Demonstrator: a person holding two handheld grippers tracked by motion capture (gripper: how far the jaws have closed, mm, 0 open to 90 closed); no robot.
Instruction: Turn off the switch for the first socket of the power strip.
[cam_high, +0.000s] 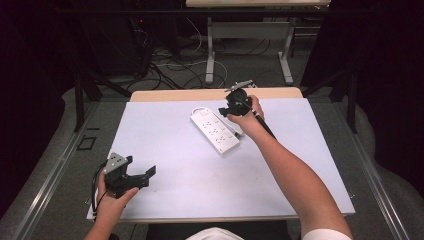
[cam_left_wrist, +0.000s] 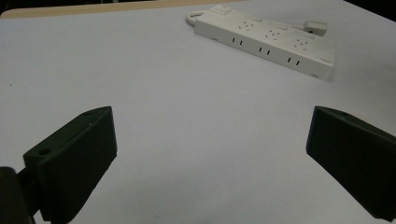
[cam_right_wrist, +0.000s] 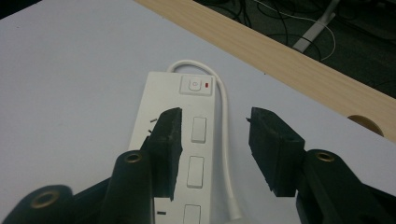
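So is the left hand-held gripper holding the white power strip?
No, the left hand-held gripper stands open over bare table, with the white power strip lying well beyond its jaws.

White-topped table w/ white power strip + its cord.

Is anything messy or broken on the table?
Nothing looks broken or spilled. The white power strip lies slanted across the white mat, and its own cord runs loose beside it, plugged into nothing on the table.
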